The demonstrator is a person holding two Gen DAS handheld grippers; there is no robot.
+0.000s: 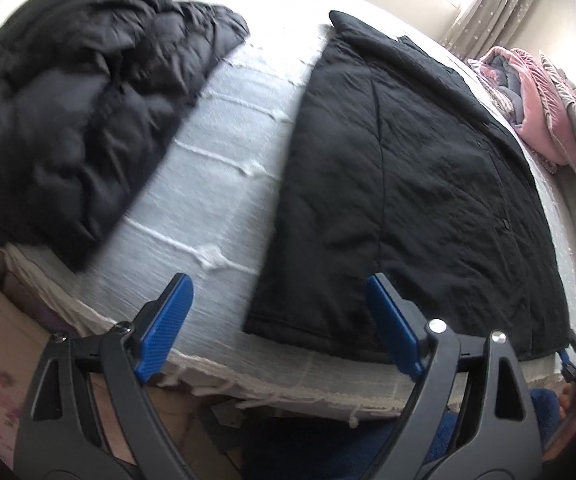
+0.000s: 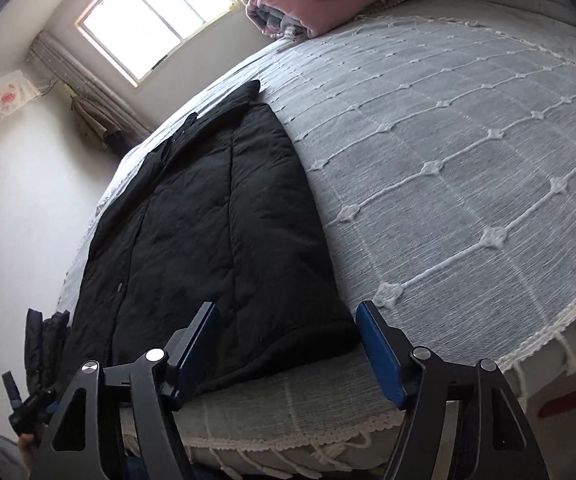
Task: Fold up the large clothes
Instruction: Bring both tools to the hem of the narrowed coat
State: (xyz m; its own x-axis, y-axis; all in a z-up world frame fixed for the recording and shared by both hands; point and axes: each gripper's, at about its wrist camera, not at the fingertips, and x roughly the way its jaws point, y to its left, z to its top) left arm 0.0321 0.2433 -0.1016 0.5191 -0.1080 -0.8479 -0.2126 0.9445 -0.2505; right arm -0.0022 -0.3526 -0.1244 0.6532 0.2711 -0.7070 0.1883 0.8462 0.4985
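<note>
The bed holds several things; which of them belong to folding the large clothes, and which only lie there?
For the job:
- flat black coat
- crumpled black puffer jacket
- left gripper, open
- right gripper, open

Only lying there:
- pink folded quilt
- white bedspread

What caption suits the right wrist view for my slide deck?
Open right gripper poised at the hem of a flat black coat on a pale blue bedspread.

A home bedroom: bed (image 2: 447, 152), folded quilt (image 2: 319, 4), curtained window (image 2: 156, 12).
</note>
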